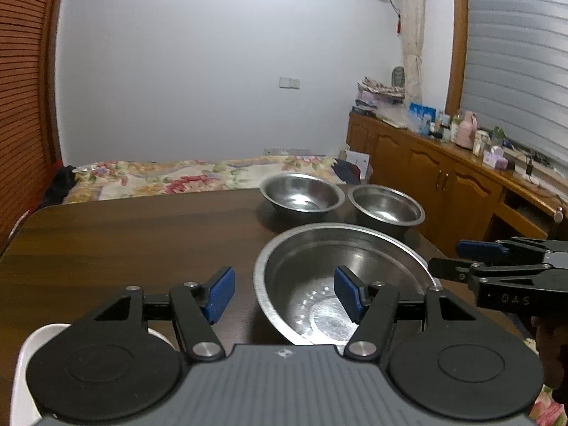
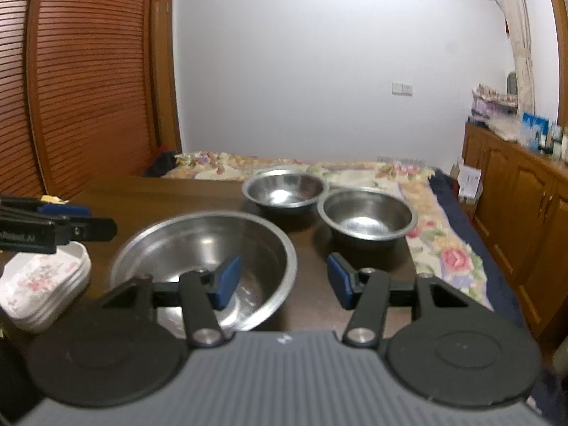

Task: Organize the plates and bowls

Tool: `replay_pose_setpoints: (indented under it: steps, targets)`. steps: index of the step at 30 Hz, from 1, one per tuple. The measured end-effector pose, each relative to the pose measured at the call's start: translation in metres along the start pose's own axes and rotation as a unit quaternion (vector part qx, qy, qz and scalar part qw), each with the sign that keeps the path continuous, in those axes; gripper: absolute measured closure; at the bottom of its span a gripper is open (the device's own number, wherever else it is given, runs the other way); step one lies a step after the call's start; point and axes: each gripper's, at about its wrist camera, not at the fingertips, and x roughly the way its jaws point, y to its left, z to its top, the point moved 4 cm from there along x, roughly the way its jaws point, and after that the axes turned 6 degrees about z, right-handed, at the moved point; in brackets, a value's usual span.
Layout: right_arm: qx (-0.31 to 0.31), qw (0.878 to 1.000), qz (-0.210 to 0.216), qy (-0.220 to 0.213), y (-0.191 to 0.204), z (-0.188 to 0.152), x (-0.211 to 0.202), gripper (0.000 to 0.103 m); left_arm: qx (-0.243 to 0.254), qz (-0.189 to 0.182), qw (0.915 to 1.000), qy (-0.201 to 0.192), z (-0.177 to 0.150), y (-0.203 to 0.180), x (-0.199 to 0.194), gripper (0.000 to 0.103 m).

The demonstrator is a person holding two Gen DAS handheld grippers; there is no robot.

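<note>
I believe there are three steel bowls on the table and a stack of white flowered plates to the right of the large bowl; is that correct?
Not quite: the stack of white flowered plates sits to the left of the large bowl, as the right wrist view shows. The two smaller bowls make three on the table.

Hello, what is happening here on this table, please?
A person holds two grippers over a dark wooden table. The left gripper and the right gripper are both open and hold nothing, one at each side of the large steel bowl. Two smaller steel bowls stand behind it, and stacked floral plates sit at the left.
</note>
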Motion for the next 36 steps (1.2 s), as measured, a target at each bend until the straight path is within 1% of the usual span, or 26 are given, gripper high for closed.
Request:
replay_pose_setpoints:
  steps: [4,6,8,10,15,17,18,20,25,29,36]
  targets:
    - [0.015,1.0,0.01,0.008,-0.008,-0.011,0.011,0.048,-0.002,-0.001,1.0,0.007,-0.005,-0.002,0.014,0.038]
    - [0.031,0.999,0.018,0.01,-0.012,-0.015,0.017,0.048,-0.007,0.005,0.9999,0.01,-0.008,0.001,0.02,0.038]
    - [0.041,0.999,0.02,0.009,-0.013,-0.017,0.02,0.048,-0.017,0.007,0.9996,0.02,-0.011,0.005,0.025,0.047]
    - [0.046,0.999,0.025,0.007,-0.014,-0.017,0.023,0.048,-0.023,0.001,0.9993,0.03,-0.013,0.007,0.03,0.051]
    - [0.054,0.998,0.04,0.013,-0.012,-0.015,0.027,0.049,-0.023,-0.009,0.999,0.038,-0.012,0.005,0.035,0.061]
    - [0.059,0.997,0.048,0.018,-0.011,-0.015,0.029,0.055,-0.023,-0.01,0.9989,0.04,-0.012,0.004,0.036,0.065]
    - [0.06,0.997,0.051,0.02,-0.012,-0.016,0.03,0.056,-0.022,-0.011,0.9989,0.04,-0.012,0.003,0.035,0.067]
    - [0.057,0.997,0.052,0.02,-0.01,-0.015,0.03,0.063,-0.025,-0.014,0.9988,0.041,-0.012,0.003,0.035,0.074]
    - [0.07,0.996,0.053,0.021,-0.01,-0.014,0.029,0.072,-0.024,-0.007,0.9989,0.04,-0.015,0.002,0.033,0.075]
    - [0.077,0.995,0.053,0.019,-0.011,-0.012,0.027,0.072,-0.035,-0.011,0.9983,0.046,-0.015,0.003,0.03,0.078]
    - [0.089,0.994,0.06,0.014,-0.013,-0.008,0.023,0.072,-0.045,-0.012,0.9982,0.038,-0.014,0.003,0.017,0.078]
